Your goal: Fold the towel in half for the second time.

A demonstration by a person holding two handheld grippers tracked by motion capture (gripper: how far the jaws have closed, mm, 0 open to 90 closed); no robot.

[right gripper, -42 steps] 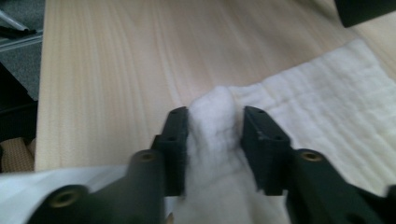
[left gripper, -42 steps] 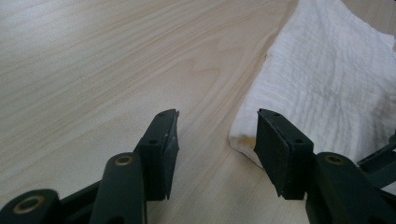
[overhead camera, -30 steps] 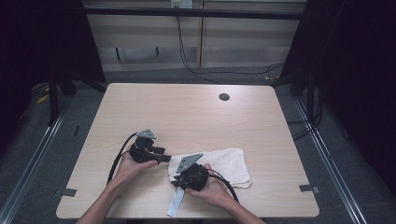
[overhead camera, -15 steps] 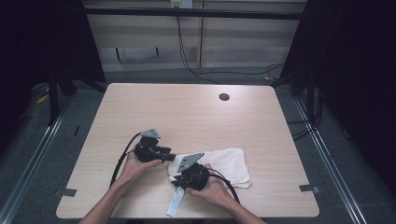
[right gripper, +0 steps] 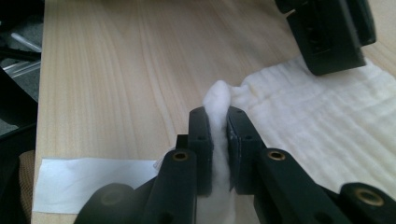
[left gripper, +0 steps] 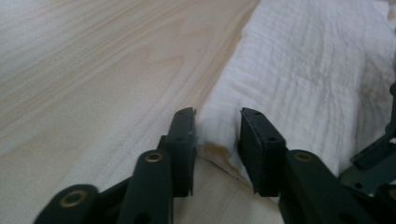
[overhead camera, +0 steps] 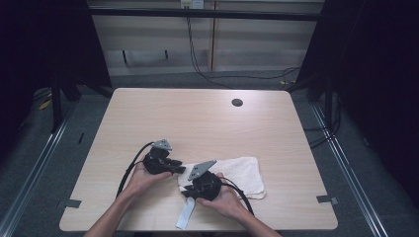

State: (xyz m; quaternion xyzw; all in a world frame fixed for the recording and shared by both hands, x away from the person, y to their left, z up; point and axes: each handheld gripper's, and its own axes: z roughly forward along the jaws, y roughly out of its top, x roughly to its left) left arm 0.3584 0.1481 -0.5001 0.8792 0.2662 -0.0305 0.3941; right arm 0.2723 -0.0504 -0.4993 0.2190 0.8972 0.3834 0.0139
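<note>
White cloth is lying near the table's front edge in the high view, just right of centre, and I am working both grippers at its left end. My left gripper is pointing at the cloth's near-left corner; my right gripper is sitting on the same end, nearer me. A pale strip is lying flat beside the right gripper, toward the front edge. A dark round hole is sitting well apart at the far side; black cables are trailing on the floor beyond.

Looking along the left gripper, I am seeing a raised fold of the cloth between its jaws, which have just been closing; the pads are not yet pressing it, as a little gap is showing on each side. Part of the other gripper is crowding the right edge.

Looking along the right gripper, I am seeing its jaws clamped on a pinched ridge of cloth. The strip is lying to the left, and the left gripper is hanging over the cloth at top right.
</note>
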